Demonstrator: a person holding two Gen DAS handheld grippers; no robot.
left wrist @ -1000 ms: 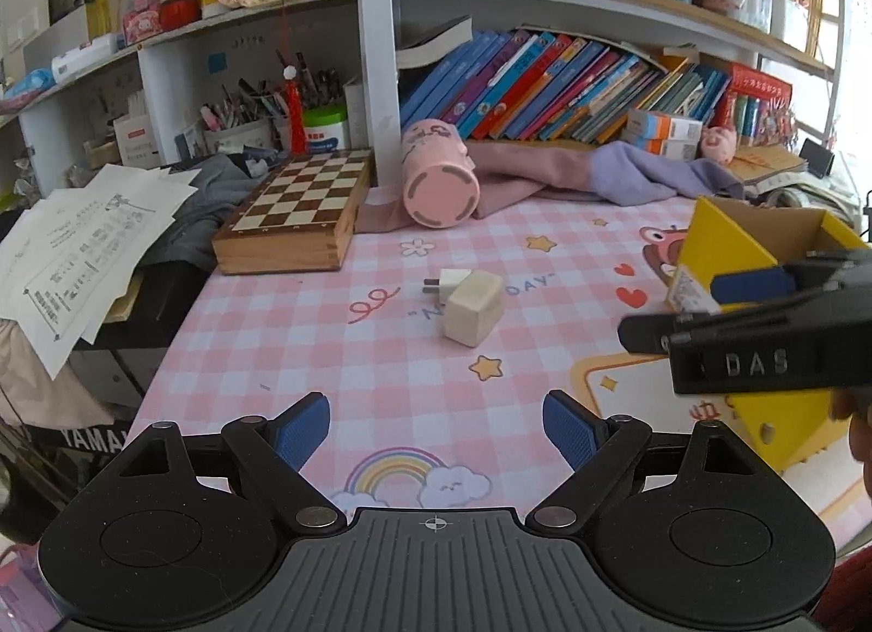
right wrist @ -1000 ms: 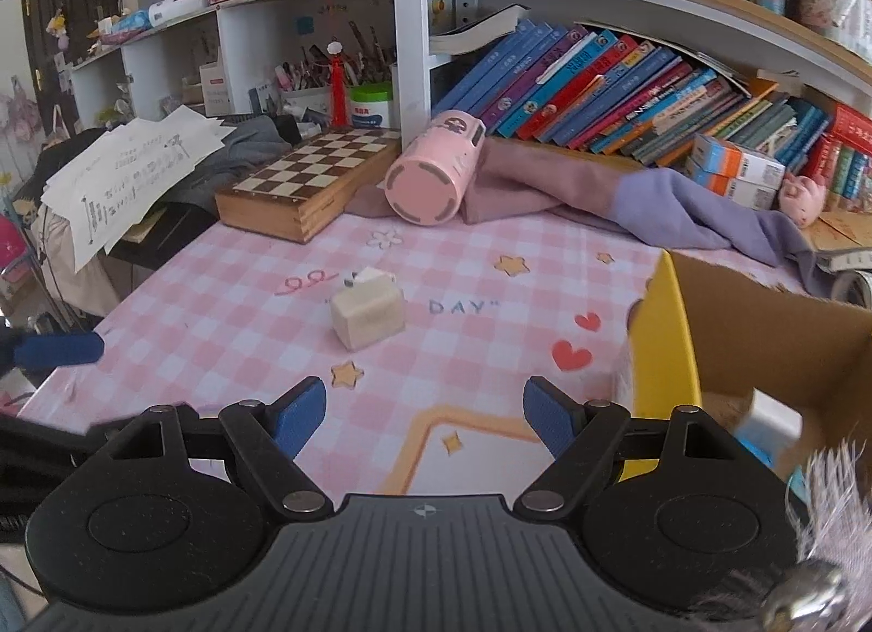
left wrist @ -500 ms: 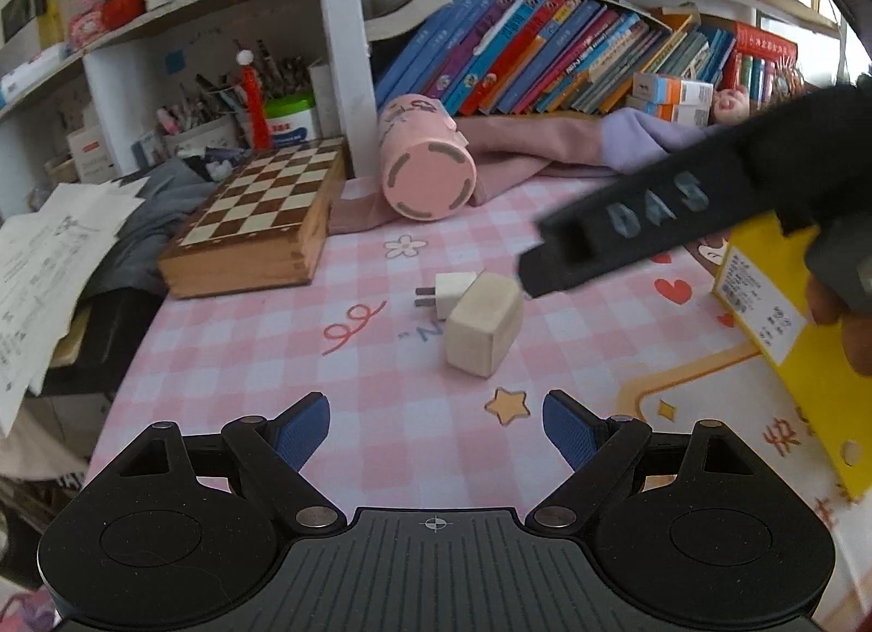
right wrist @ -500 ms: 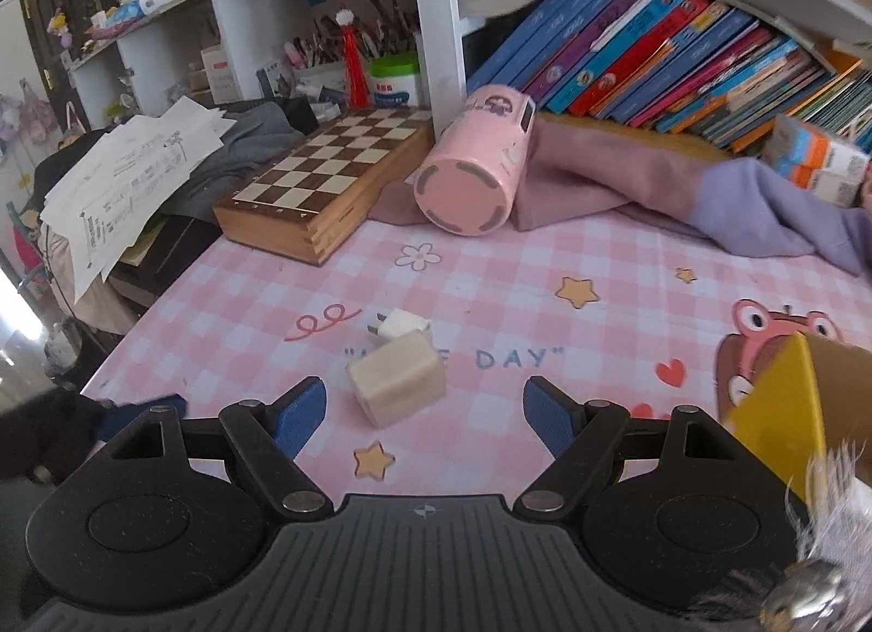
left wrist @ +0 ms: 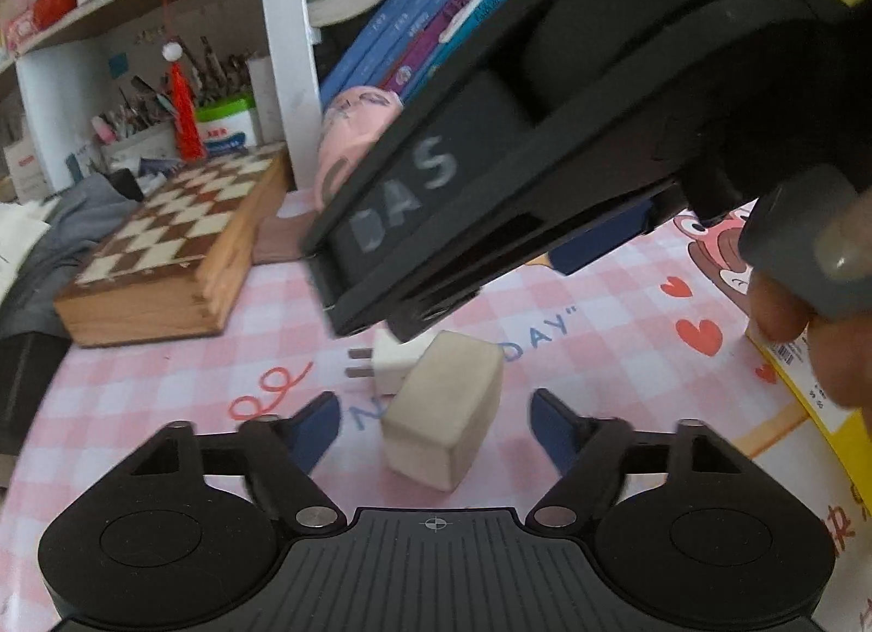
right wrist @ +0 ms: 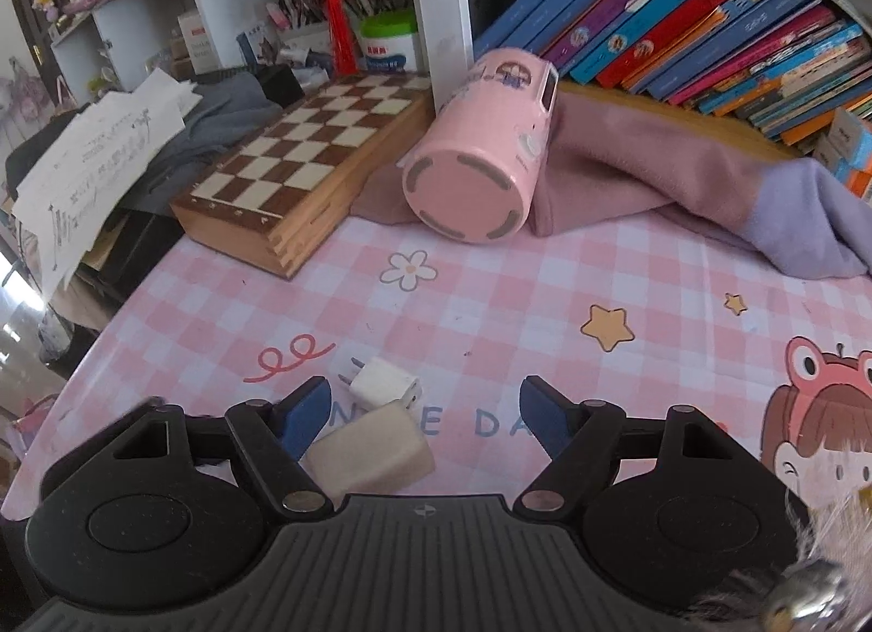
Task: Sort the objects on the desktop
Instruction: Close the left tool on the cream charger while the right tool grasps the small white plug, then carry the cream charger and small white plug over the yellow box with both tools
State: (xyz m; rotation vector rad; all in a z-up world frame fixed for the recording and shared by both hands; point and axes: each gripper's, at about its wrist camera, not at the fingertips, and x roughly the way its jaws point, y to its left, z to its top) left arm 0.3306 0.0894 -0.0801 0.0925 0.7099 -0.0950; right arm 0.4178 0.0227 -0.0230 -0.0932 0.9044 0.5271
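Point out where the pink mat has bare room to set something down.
Free: the checked stretch in front of the pink cup, from the flower print across to the star and the frog cartoon. Also a strip between the chessboard and the charger. Crowded: around the charger and cream block, where both grippers converge; the back edge under cloth.

1. Even daylight, soft shadows on the pink checked tablecloth point(right wrist: 490, 305).
2. Left view: black right gripper point(left wrist: 550, 272) motion-blurred, dark, upper right.
3. Fisheye bending at edges.
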